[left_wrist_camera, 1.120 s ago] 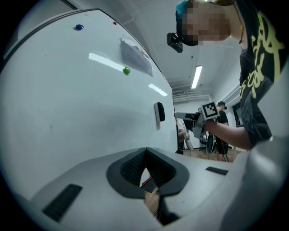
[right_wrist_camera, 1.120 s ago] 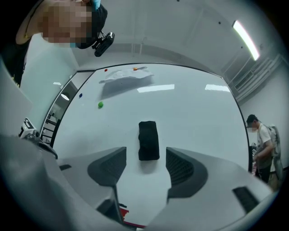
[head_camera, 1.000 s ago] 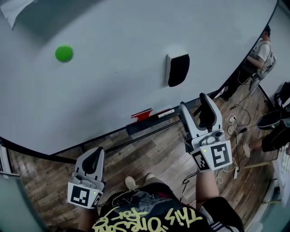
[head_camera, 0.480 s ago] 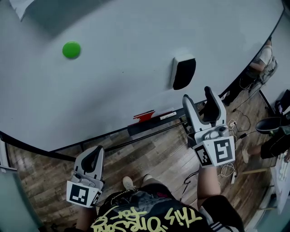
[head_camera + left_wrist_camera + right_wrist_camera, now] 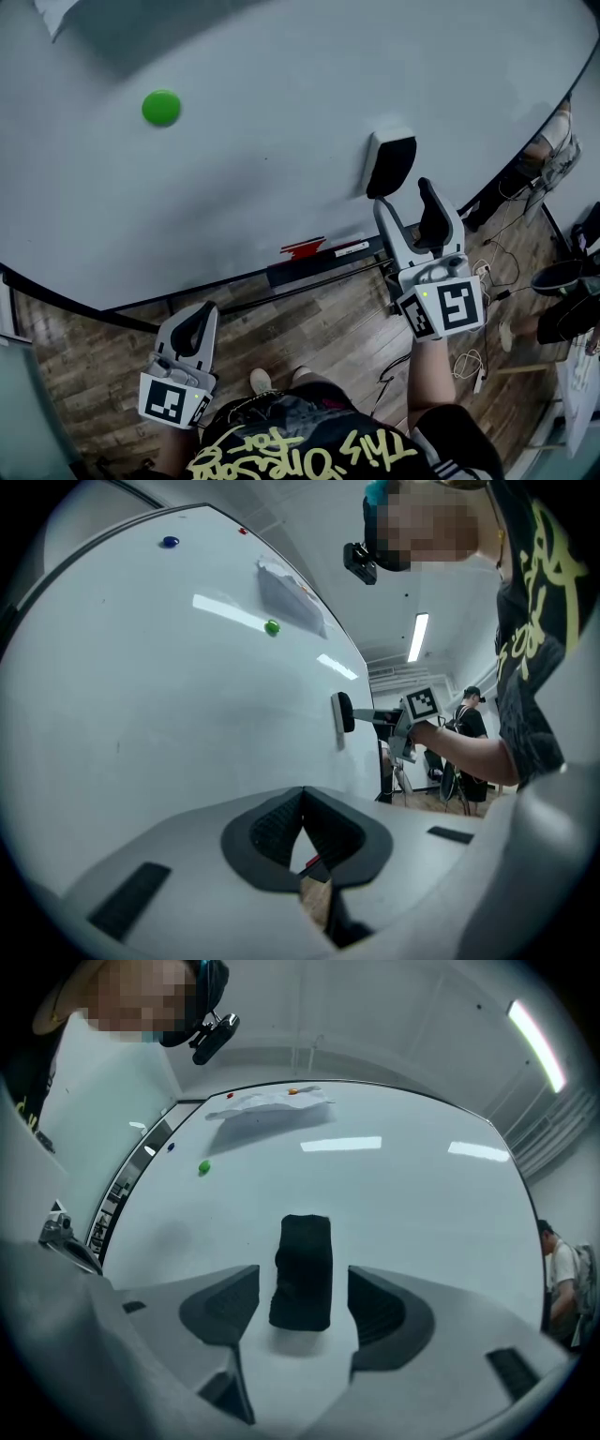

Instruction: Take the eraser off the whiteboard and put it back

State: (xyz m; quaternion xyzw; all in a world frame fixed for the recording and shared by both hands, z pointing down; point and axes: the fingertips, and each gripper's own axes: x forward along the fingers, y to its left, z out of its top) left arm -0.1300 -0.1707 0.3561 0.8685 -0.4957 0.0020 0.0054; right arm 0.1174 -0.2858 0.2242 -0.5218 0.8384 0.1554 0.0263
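The black eraser (image 5: 391, 165) sticks upright on the whiteboard (image 5: 262, 141), right of middle. My right gripper (image 5: 403, 195) is held up just below and in front of it, open. In the right gripper view the eraser (image 5: 302, 1272) stands in line with the gap of that gripper (image 5: 302, 1297), with space on both sides and neither pad touching it. Those jaws have just been opening a little wider. My left gripper (image 5: 195, 319) hangs low at the left, away from the board. Its jaws are shut with nothing in them (image 5: 302, 797). From there the eraser (image 5: 344, 714) shows far off.
A green round magnet (image 5: 161, 108) sits on the board at upper left and a paper sheet (image 5: 56, 14) at its top corner. The board's tray (image 5: 309, 267) holds a red marker (image 5: 305, 248). Cables (image 5: 478, 272) lie on the wooden floor. Another person (image 5: 562, 131) stands at the right.
My right gripper has moved up and closer to the eraser. The left gripper has stayed where it was. The head view has shifted slightly.
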